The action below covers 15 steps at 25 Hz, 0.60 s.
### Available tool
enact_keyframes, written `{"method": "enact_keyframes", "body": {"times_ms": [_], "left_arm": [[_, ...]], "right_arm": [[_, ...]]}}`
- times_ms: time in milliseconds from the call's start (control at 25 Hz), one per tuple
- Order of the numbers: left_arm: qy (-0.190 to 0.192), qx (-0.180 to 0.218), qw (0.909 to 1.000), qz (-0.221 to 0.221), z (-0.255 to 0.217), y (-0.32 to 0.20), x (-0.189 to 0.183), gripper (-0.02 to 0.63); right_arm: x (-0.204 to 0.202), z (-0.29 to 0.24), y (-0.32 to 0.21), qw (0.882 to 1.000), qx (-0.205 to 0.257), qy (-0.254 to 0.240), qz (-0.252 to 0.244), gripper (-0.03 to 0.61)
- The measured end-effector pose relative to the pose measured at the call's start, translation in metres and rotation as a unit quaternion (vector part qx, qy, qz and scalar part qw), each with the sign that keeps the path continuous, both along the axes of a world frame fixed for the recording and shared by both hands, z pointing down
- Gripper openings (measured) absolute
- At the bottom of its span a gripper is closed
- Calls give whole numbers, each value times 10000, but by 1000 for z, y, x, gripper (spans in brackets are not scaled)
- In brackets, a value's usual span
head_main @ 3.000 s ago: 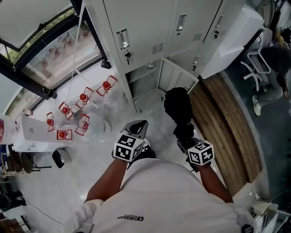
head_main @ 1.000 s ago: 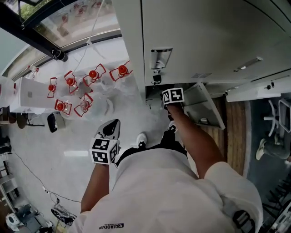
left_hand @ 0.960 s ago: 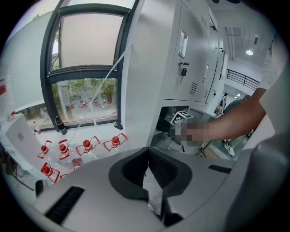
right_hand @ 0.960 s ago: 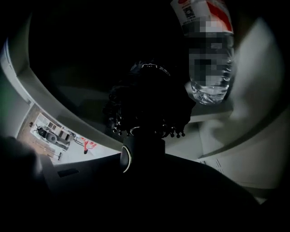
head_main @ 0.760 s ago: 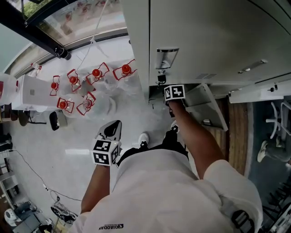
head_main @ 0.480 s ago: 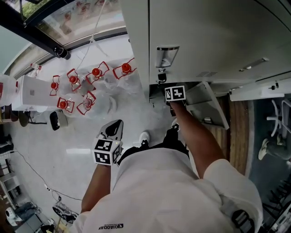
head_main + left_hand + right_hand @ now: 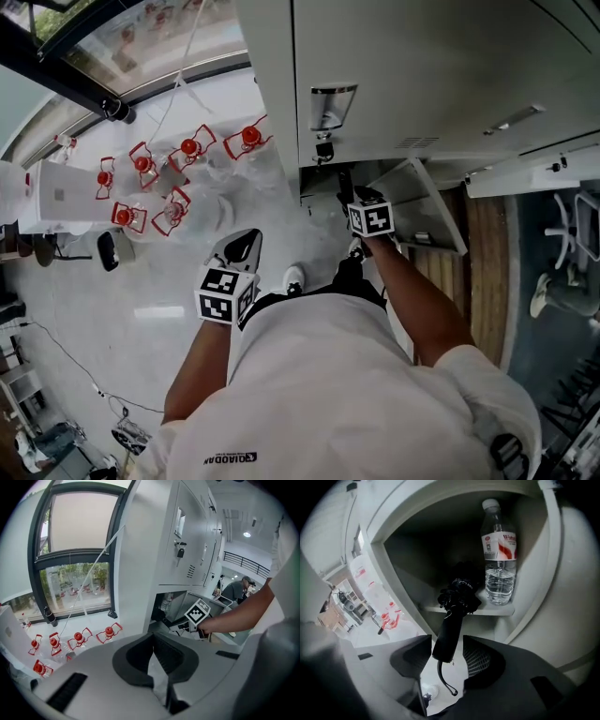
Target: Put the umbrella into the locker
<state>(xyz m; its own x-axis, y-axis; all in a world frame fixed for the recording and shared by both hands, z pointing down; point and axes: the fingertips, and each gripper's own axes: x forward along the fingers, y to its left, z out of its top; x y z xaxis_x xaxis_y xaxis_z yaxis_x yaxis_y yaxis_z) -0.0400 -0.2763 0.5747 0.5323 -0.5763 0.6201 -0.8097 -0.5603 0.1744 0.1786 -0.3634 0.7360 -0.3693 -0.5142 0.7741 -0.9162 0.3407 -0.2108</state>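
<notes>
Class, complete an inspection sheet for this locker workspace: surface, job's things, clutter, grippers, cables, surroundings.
Surface: pale glossy floor; locker shelf inside the open compartment.
Job's things: black folded umbrella, head resting on the shelf, handle sticking out; locker door open.
Clutter: water bottle upright on the shelf; red-capped bottles on the floor.
Grippers: right hand-held gripper, jaws just opened, apart round the handle, not pressing; left hand-held gripper, jaws together, empty.
Cables: thin white cord by the window.
Surroundings: grey lockers, window.
</notes>
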Motion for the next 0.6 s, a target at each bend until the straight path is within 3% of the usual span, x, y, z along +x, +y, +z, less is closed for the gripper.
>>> {"method": "enact_keyframes", "body": {"times_ms": [240, 320, 600], "left_arm": [[9, 71, 9998, 191, -5, -2, 14, 15], [-2, 122, 9996, 244, -7, -2, 17, 15], [-89, 113, 9996, 249, -7, 7, 19, 15]], "right_arm": [[-1, 12, 17, 9994, -4, 239, -232, 223], [-1, 11, 17, 9994, 19, 257, -237, 175], [-6, 2, -8, 9993, 235, 143, -258, 176]]}}
